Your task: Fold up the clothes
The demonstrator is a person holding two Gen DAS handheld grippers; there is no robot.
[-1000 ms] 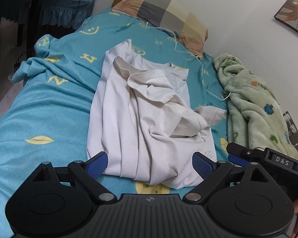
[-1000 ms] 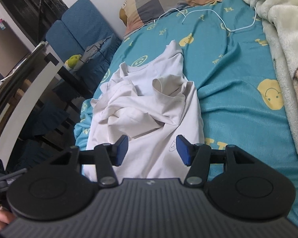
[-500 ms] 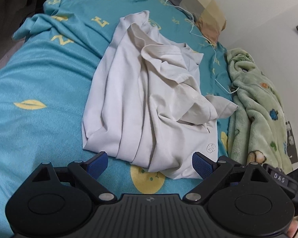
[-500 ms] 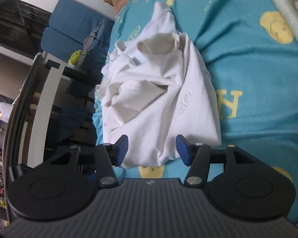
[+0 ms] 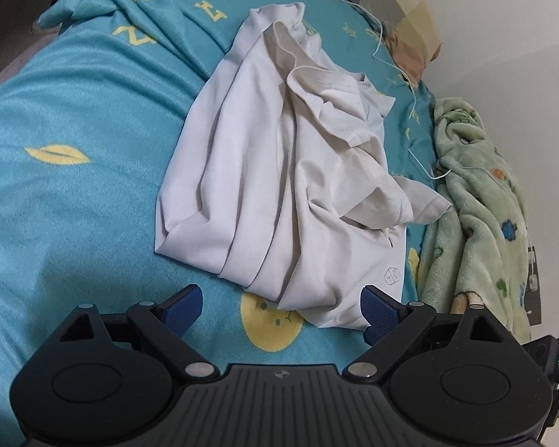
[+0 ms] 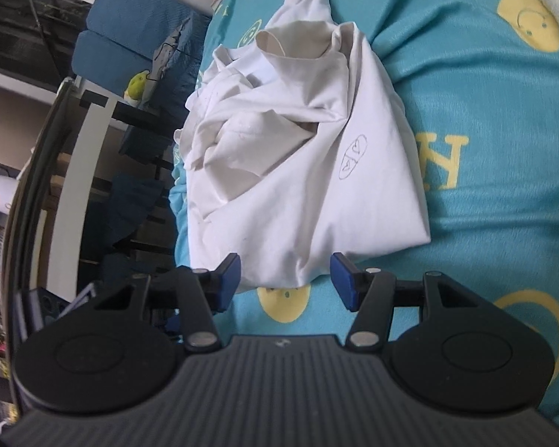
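A crumpled white T-shirt (image 5: pixel 279 178) lies on a teal bedsheet (image 5: pixel 74 193) printed with yellow smileys and letters. It also shows in the right wrist view (image 6: pixel 298 171), with a small drawn logo near its hem. My left gripper (image 5: pixel 281 311) is open and empty, just short of the shirt's near hem. My right gripper (image 6: pixel 285 279) is open and empty, its blue pads on either side of the shirt's near corner, just above the sheet.
A green fleece blanket (image 5: pixel 477 216) lies along the wall on the right. A checked pillow (image 5: pixel 402 11) and a white cable (image 5: pixel 413 104) lie at the bed's head. A blue chair (image 6: pixel 130 41) and dark furniture stand beside the bed.
Both grippers have tilted down and moved closer to the shirt's near hem. The shirt has not moved. Both stay open.
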